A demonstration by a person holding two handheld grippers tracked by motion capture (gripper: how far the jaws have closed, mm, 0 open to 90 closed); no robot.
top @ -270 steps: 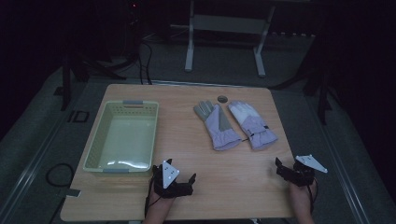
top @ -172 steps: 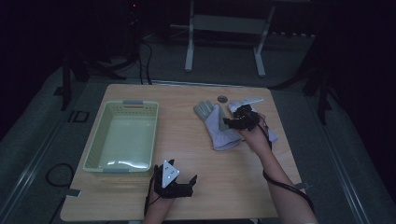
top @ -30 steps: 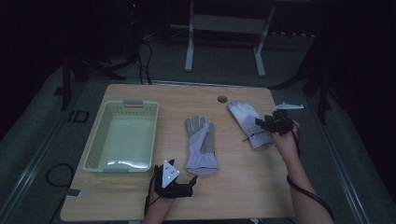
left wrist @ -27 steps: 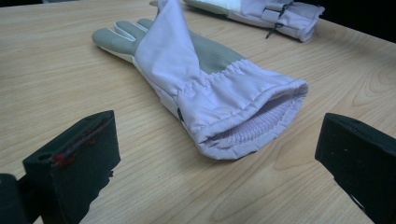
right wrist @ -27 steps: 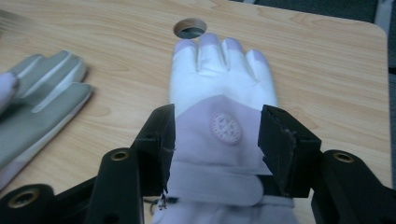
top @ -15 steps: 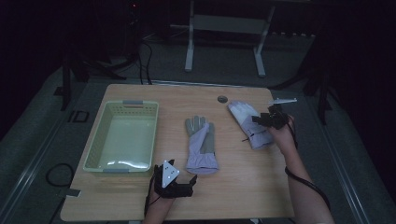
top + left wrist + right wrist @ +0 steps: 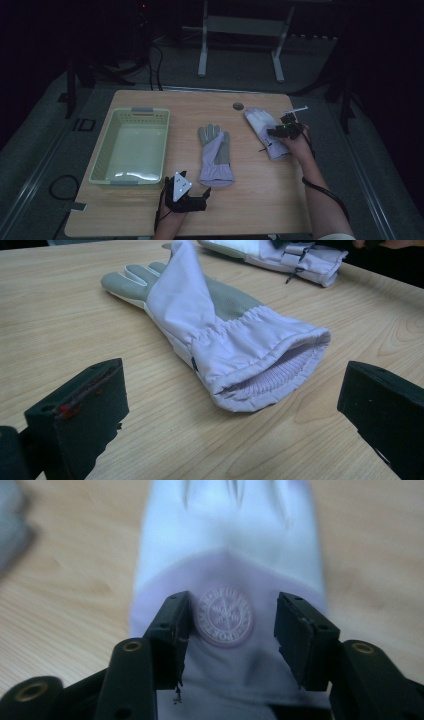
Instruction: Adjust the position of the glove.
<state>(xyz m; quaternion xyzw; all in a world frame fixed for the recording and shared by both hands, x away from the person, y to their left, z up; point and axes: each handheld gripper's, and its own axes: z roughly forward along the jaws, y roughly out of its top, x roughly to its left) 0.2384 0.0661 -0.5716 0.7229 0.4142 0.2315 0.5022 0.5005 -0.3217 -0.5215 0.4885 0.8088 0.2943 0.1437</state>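
Where the right hand-held gripper (image 7: 227, 630) hovers, glove (image 7: 225, 555), round embossed badge (image 7: 225, 614), lettering unreadable

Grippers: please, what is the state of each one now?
Left gripper: open, holding nothing.
Right gripper: open, jaws astride the right glove, not gripping it.

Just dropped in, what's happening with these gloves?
A person works two tools at a table. The right tool is poised over the far glove, its jaws open either side of the round emblem. The left tool rests open near the middle glove. The basket holds nothing.
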